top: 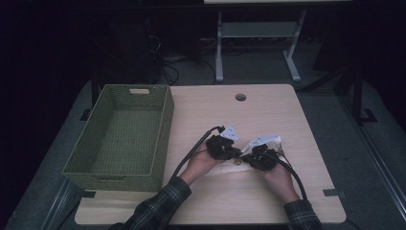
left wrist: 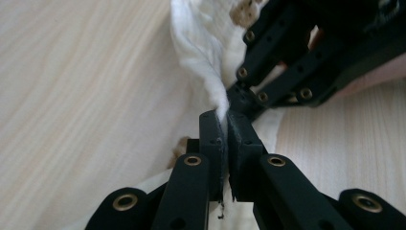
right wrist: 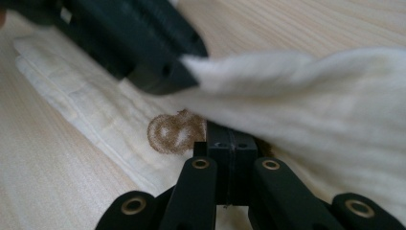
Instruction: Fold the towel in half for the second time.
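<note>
White cloth (top: 225,167) on pale wood table (top: 268,110), both claws pinched onto it, dim room.

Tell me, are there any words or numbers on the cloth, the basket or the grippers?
None can be read. The white cloth carries only a brown printed shape, no letters. The green basket, the wooden table, the left gripper and right gripper show no label or number.

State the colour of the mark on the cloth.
Brown, on the white cloth; the mark shows best in the right gripper view.
</note>
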A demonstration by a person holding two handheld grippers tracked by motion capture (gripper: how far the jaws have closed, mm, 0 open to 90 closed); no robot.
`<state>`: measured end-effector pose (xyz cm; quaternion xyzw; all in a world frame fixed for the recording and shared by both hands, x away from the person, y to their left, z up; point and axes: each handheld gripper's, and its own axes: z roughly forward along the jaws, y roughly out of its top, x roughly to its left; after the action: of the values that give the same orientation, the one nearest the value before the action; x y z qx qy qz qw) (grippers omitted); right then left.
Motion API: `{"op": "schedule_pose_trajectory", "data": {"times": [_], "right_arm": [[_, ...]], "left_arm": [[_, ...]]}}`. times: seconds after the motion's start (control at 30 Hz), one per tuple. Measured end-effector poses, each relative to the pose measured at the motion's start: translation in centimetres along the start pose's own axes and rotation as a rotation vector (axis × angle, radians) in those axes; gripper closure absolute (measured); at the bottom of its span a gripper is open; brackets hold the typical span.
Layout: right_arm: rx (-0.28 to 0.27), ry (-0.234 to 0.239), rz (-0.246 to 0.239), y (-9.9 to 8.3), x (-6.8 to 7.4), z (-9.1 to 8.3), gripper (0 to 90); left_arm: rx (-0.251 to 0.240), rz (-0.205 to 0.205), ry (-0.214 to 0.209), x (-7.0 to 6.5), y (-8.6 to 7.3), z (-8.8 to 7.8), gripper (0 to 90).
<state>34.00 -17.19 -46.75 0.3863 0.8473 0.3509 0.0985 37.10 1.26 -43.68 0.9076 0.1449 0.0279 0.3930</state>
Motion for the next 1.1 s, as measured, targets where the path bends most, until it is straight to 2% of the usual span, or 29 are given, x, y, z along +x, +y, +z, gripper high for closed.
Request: {"op": "schedule_pose_trajectory", "data": {"times": [0.13,0.2,0.27,0.3,0.37,0.43,0.5,0.6,0.73,0.83,0.93,1.1], "right_arm": [[0.007,-0.021,-0.027,-0.1,0.1,-0.3,90.0],[0.024,-0.024,-0.029,-0.2,0.0,-1.1,90.0],[0.016,-0.032,-0.025,-0.8,-0.2,-2.1,90.0],[0.021,-0.034,-0.024,-1.1,-0.3,-2.6,90.0],[0.020,-0.041,-0.015,-1.9,-0.4,-3.2,90.0],[0.038,-0.037,-0.012,-2.5,-0.4,-3.3,90.0],[0.032,-0.036,-0.007,-2.6,-0.4,-3.3,90.0],[0.031,-0.050,-0.014,-2.6,-0.3,-3.0,90.0],[0.037,-0.062,-0.018,-2.5,-0.1,-3.0,90.0],[0.043,-0.065,-0.026,-2.6,-0.2,-3.4,90.0],[0.020,-0.069,-0.016,-2.6,-0.2,-4.5,90.0],[-0.018,-0.075,-0.003,-2.8,-0.9,-6.2,90.0]], "left_arm": [[0.010,-0.007,0.003,-0.6,-0.4,0.4,85.2],[0.008,0.008,0.005,-0.7,-0.5,0.5,85.2],[0.016,0.003,0.005,-0.9,-0.6,0.6,85.2],[0.021,0.013,0.006,-0.9,-0.6,0.5,85.0],[0.012,0.007,0.005,-1.1,-0.7,0.6,84.9],[0.012,0.008,0.000,-1.5,-0.8,0.6,84.9],[0.020,0.019,-0.003,-1.8,-0.8,0.5,84.7],[0.011,0.004,-0.019,-2.4,-1.0,0.5,82.9],[0.019,0.000,-0.037,-2.9,-1.4,0.7,78.5],[0.038,0.006,-0.036,-2.9,-1.8,1.1,75.7],[0.054,-0.012,-0.066,-2.9,-2.0,1.6,69.7],[0.039,-0.021,-0.082,-3.2,-1.8,1.3,56.4]]}}
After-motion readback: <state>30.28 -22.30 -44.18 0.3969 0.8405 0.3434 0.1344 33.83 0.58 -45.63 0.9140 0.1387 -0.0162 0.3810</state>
